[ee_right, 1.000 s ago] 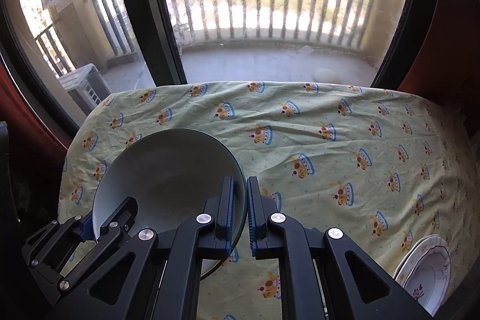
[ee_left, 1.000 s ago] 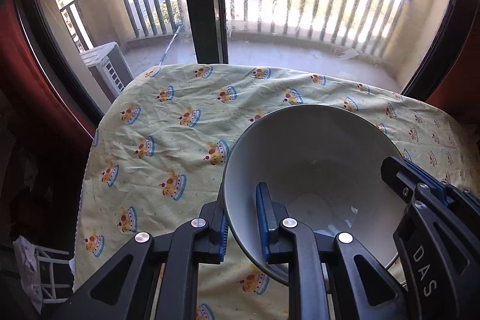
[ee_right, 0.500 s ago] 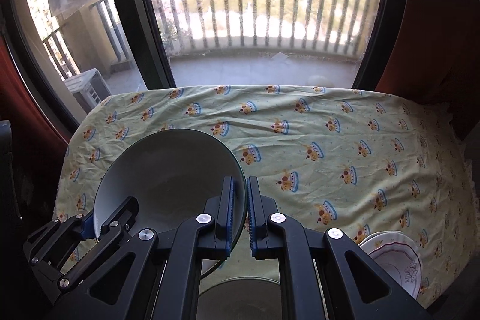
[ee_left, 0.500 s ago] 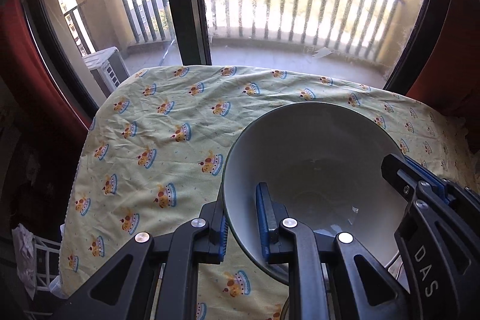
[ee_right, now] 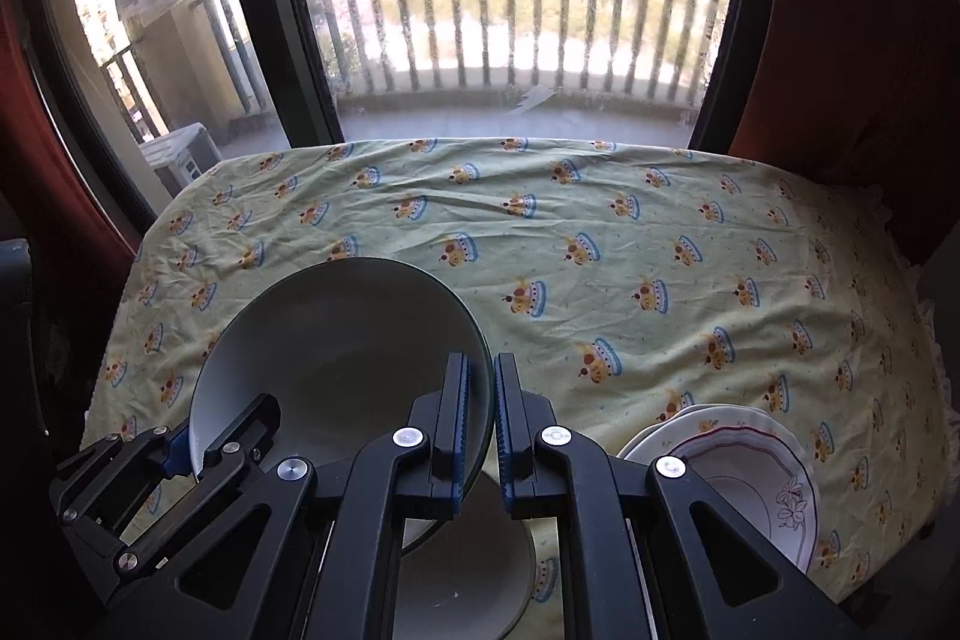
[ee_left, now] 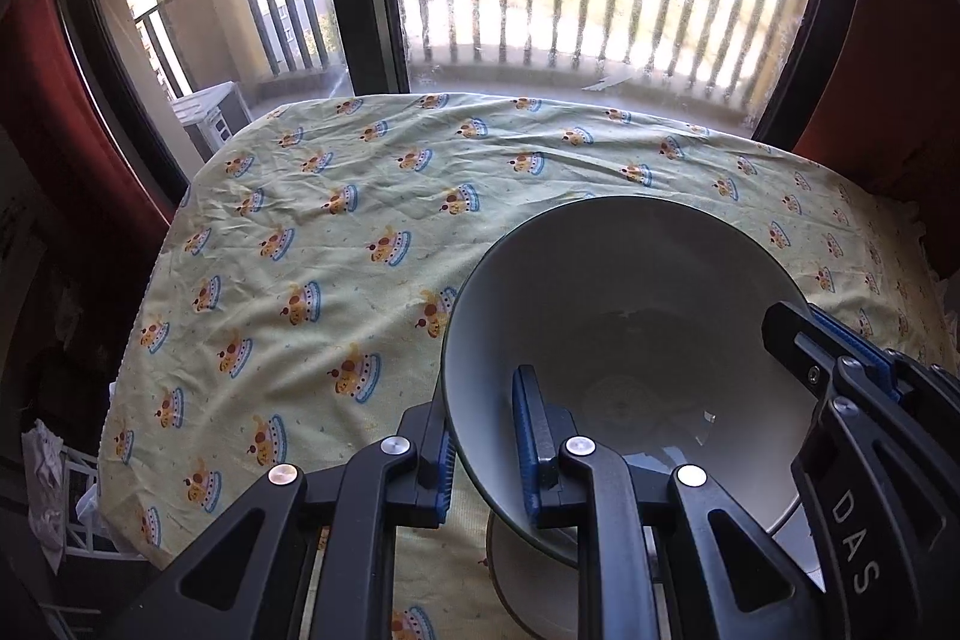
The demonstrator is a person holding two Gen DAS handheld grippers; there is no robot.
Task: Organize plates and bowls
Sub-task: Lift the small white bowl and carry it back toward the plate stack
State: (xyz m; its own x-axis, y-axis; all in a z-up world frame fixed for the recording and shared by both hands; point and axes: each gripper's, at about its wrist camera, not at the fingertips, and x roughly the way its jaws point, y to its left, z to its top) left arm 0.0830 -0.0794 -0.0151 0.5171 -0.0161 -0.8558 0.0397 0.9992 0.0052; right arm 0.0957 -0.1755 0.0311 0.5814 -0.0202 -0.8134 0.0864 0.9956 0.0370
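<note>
A large grey bowl point(ee_left: 624, 334) is held in the air above the table by both grippers. My left gripper point(ee_left: 483, 454) is shut on its left rim. My right gripper point(ee_right: 480, 424) is shut on its right rim, and the bowl also shows in the right wrist view point(ee_right: 336, 358). A second grey bowl point(ee_right: 468, 568) sits on the cloth right below the held one; its edge shows in the left wrist view point(ee_left: 528, 592). White plates with a floral rim point(ee_right: 756, 466) are stacked at the table's near right.
The table wears a yellow cloth with crown prints point(ee_right: 600, 244). Beyond its far edge stand a glass door with a dark frame point(ee_right: 258, 10) and a balcony railing. Red curtains hang at both sides.
Both grippers have pulled back and up with the bowl. The lower bowl and more of the plate stack have come into view beneath.
</note>
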